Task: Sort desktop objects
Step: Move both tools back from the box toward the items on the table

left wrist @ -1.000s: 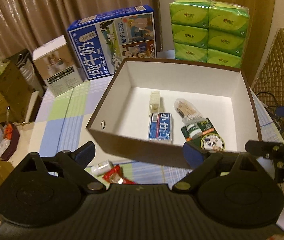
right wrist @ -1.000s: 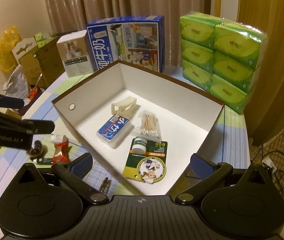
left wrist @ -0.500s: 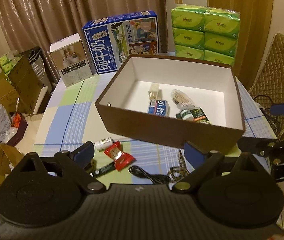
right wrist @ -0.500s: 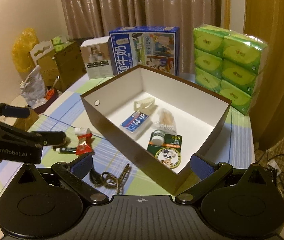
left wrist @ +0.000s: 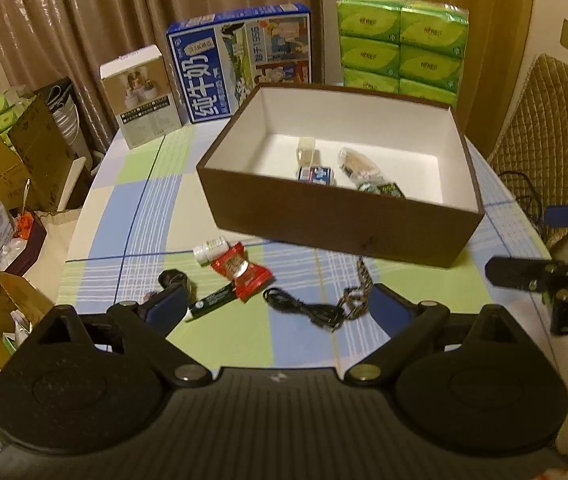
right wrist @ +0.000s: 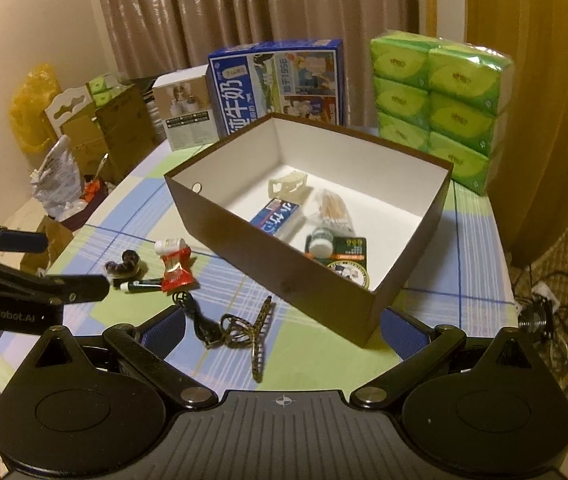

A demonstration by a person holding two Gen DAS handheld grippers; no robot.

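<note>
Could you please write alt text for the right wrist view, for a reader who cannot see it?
An open brown box sits on a checked tablecloth, already holding a few small items; a red snack packet, black cable and patterned hair clip lie loose in front of it. The right gripper, jaws open and empty, frames the bottom of the picture.

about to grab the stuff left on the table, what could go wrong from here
1. The black cable and patterned chain lie tangled together, so lifting one may drag the other.
2. The red packet touches the white bottle and green tube; the open left tool could knock them away.
</note>
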